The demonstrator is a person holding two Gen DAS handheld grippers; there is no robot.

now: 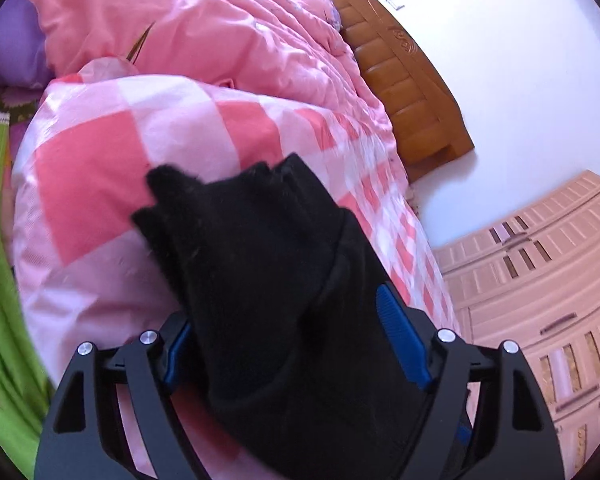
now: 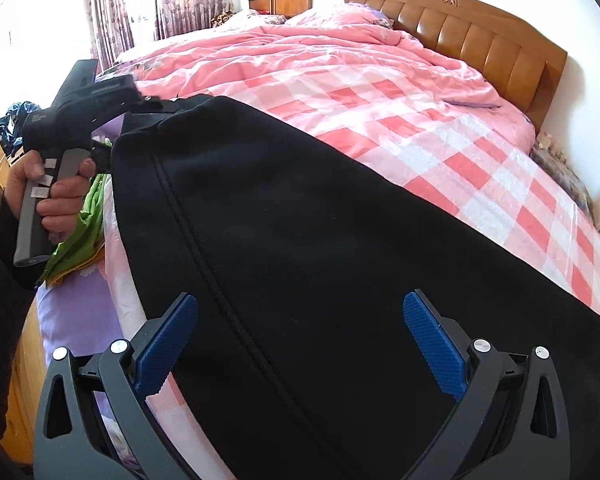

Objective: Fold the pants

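The left tongs (image 1: 300, 360) have a thick bunch of the black pants (image 1: 268, 264) between their blue pads: the near pad is half buried in the cloth, the far pad stands a little clear of it, so the jaws are spread rather than clamped and the bunch sits loosely in the gap. The right tongs (image 2: 300, 340) are spread wide and hover just above the pants (image 2: 300, 220), with nothing pinched between their pads.

From the right wrist view, the pants lie along the near edge of the bed (image 2: 500, 184), on its pink checked cover, as one broad, fairly smooth dark panel with a seam running down it. The person's left hand (image 2: 56, 188) holds the other tool's handle at the far end of that panel, near the bed's corner.

My judgement: at least one fold seems done, since the cloth in the left tongs shows several stacked layers and the panel looks like the legs laid together. What is left is probably to set that end down, then fold the length over once or twice and smooth it. How many layers lie under the panel cannot be told.
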